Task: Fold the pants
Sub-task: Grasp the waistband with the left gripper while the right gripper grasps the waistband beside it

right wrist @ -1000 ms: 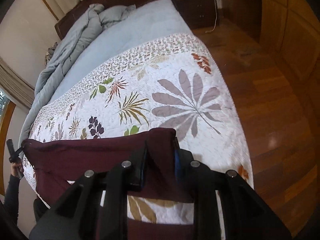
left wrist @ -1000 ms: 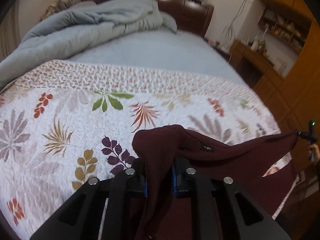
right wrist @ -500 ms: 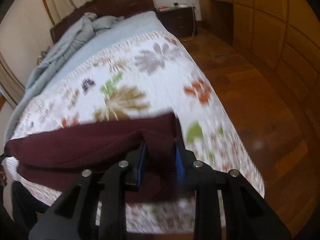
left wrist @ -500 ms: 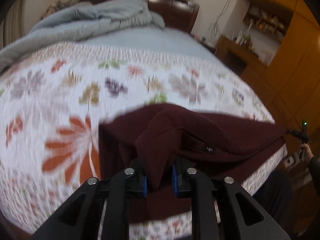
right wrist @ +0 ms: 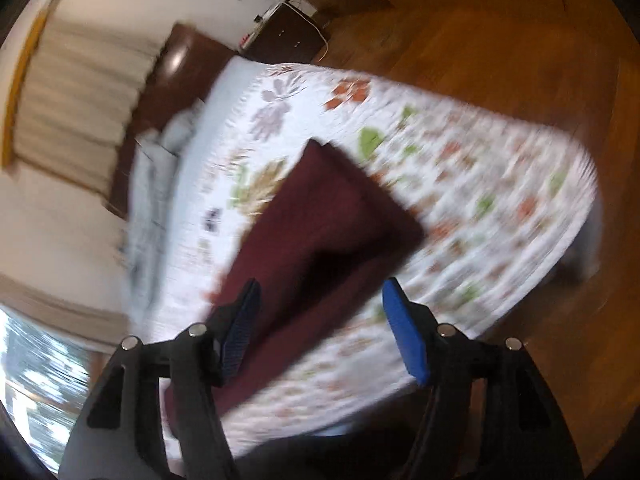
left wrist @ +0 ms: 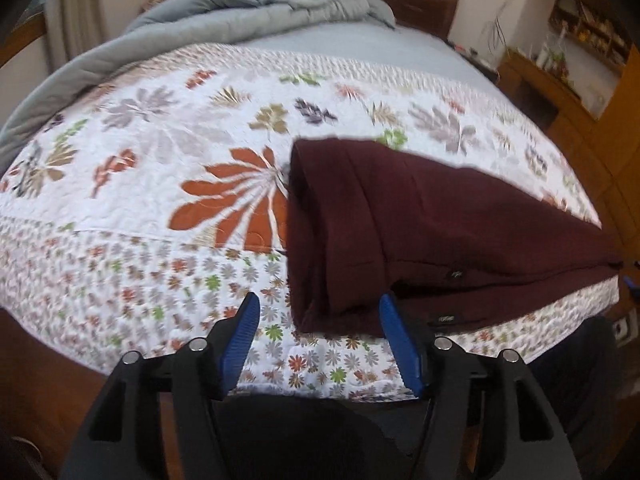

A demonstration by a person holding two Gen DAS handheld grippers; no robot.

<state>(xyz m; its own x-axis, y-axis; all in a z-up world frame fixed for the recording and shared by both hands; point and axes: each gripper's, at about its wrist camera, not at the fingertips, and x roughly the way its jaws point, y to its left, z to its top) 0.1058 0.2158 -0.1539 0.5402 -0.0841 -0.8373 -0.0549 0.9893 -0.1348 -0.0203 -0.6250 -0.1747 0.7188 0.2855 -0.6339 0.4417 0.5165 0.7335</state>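
Dark maroon pants (left wrist: 420, 232) lie flat along the near edge of the floral quilt (left wrist: 160, 168), stretching to the right. My left gripper (left wrist: 320, 332) is open and empty, just short of the pants' left end. In the blurred right wrist view the pants (right wrist: 320, 224) lie on the quilt (right wrist: 480, 184), and my right gripper (right wrist: 320, 324) is open and empty above their near end.
A grey duvet (left wrist: 240, 4) is bunched at the head of the bed by the dark headboard (left wrist: 424, 4). Wooden shelves and a desk (left wrist: 560, 64) stand to the right. Wood floor (right wrist: 520, 40) and a nightstand (right wrist: 288, 36) lie beyond the bed.
Both grippers were shut on the pants and carried them down onto the quilt. Now both have let go and stand open, drawn back, and the pants lie on the bed.
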